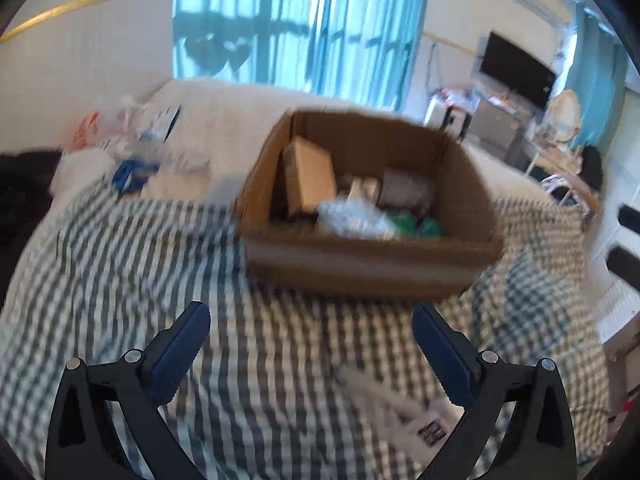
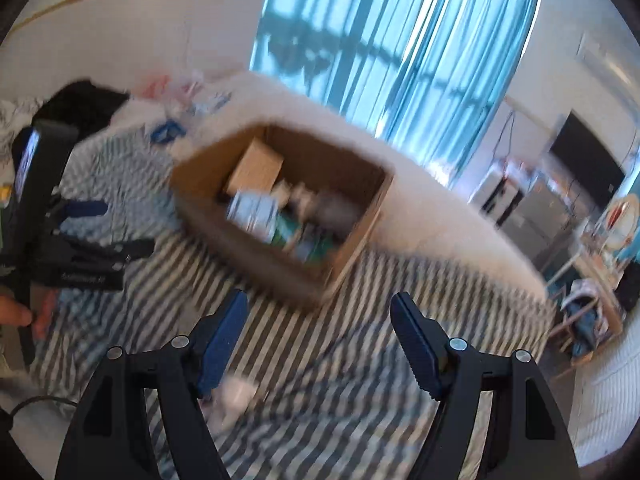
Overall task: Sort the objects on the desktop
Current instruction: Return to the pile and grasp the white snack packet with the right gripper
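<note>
A cardboard box (image 1: 372,208) is set on a checked cloth (image 1: 140,280) that covers a bed, and everything here is placed against it. Inside the box a smaller brown carton (image 1: 312,178) is leaned at the far left corner, with a crumpled clear bag (image 1: 352,218) and something green (image 1: 412,224) in front of it — the rest is too blurred to be named.

The left gripper (image 1: 312,356) is held on the near side of the box, above the cloth; its jaws are spread wide and nothing is caught between them. The right gripper (image 2: 320,344) is likewise held before the box's near corner, its jaws parted and empty. A white paper item (image 1: 424,412) is seen on the cloth nearer than the box, just beside the left gripper's right finger. Left of the box and further back, a blue object (image 1: 132,176) is lying among blurred clutter.
</note>
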The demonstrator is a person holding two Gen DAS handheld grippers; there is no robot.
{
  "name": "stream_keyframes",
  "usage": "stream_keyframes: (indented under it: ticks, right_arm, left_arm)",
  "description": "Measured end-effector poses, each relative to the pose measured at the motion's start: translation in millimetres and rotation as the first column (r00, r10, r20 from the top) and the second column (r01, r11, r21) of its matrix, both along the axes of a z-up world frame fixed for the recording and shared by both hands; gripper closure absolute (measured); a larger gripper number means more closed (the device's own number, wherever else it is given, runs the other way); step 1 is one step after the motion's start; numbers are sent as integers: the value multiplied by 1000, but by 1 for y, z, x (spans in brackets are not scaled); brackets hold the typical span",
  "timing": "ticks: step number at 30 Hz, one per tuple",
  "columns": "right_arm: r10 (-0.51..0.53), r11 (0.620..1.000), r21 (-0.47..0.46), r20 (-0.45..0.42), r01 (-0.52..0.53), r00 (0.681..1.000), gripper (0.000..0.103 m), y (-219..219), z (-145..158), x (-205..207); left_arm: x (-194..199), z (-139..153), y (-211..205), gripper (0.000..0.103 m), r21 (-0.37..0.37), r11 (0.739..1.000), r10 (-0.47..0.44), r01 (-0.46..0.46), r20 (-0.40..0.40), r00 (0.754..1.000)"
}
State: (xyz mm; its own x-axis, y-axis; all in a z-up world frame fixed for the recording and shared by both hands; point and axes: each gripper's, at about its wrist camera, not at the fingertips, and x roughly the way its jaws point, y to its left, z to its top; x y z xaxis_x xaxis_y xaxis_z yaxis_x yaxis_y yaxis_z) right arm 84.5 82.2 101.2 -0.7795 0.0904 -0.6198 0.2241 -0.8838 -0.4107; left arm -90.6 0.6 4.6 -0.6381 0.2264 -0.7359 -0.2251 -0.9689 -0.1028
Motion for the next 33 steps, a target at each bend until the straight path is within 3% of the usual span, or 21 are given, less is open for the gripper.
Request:
stream_keyframes:
  ticks: [2,6,10,14,17,23,29,33]
  right_arm:
    - [14,999,-40,94,-10,995,31,2,-34,4]
    - [23,994,-109,294,10,956,49,6,-104,4]
    - [7,988,-144,382,52,924,53,9,-144,-1]
    - [-13,986,-144,411,79,911,56,14,-155,-9]
    - [-17,982,-162,438,97,899,73,16,-159,-13]
    - [10,984,-161,462,72,887,74,2,-166,-16]
    - [91,972,-232,493,30,865,79,-9,-168,-13]
    - [104,969,-247,505,28,857,98,-14,-175,-24]
  left_arm:
    - [8,-22,3,0,-2,1000,12,-11,40,999]
    - [24,-68,8,0,-21,1000,23,-20,108,994]
    - [28,-98,12,0,-84,996,29,-16,160,987]
    - [25,-118,1,0,-72,996,61,-47,211,975]
    - [25,-124,-1,0,-68,996,63,-49,215,975]
    - [25,-129,7,0,-133,991,42,-15,202,978]
    - [27,-131,9,0,-149,989,36,-6,199,979]
    - [28,-132,12,0,-165,986,33,-1,197,980]
